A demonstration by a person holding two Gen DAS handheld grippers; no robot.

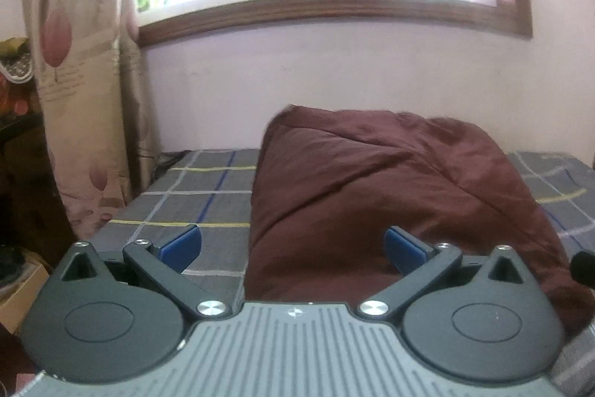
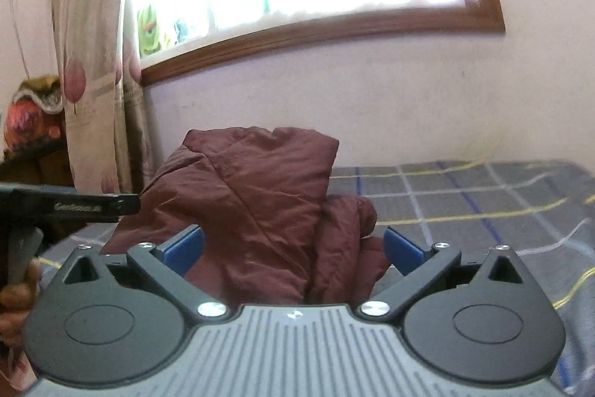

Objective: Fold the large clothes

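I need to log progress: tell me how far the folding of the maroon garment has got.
Done: the maroon garment lies on the checked bedspread as a compact folded bundle. In hand: nothing; the left tongs and right tongs stand open and empty. Left: perhaps tucking in the lump bulging from its right side.

Bed (image 2: 483, 196) right of the folded maroon garment (image 2: 260, 203) is bare checked sheet, open run to the far wall (image 2: 372, 106); left of it, only a narrower strip of sheet before the curtain (image 1: 81, 99) at the bed's left edge. Garment bulges high mid-bed, blocking a straight low pass. Both claws gape with nothing between the pads; left claw (image 2: 70, 207) intrudes at the right claw's (image 2: 293, 250) left.
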